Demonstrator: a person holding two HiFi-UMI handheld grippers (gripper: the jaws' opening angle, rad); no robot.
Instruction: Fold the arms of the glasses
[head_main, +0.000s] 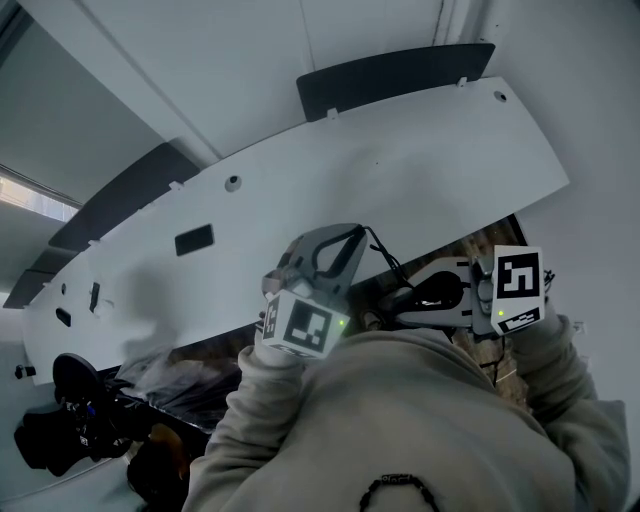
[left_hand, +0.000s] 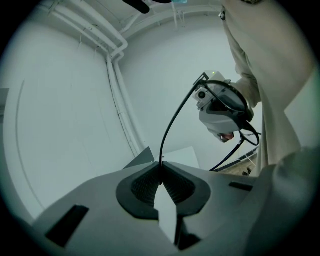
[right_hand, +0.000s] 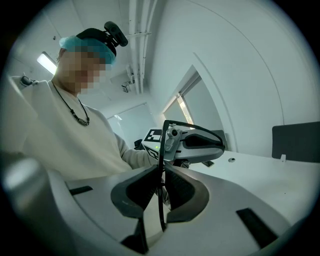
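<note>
Black glasses (right_hand: 161, 200) are off the bench (head_main: 400, 170), held in the air between the two grippers. They sit by the bench's near edge, close in front of the person's cream sweatshirt (head_main: 420, 420). Left gripper (left_hand: 161, 172): jaws closed right down on the end of a thin black arm (left_hand: 166, 132), which rises from the pads and curves up toward the right gripper. Right gripper (right_hand: 161, 186): jaws nearly together, pads clamped on a thin black strip of the glasses. The strip runs upright through the gap and bends over at the top in front of the left gripper. Cannot tell which part of the glasses that strip is. The grippers face each other, each in the other's view.
</note>
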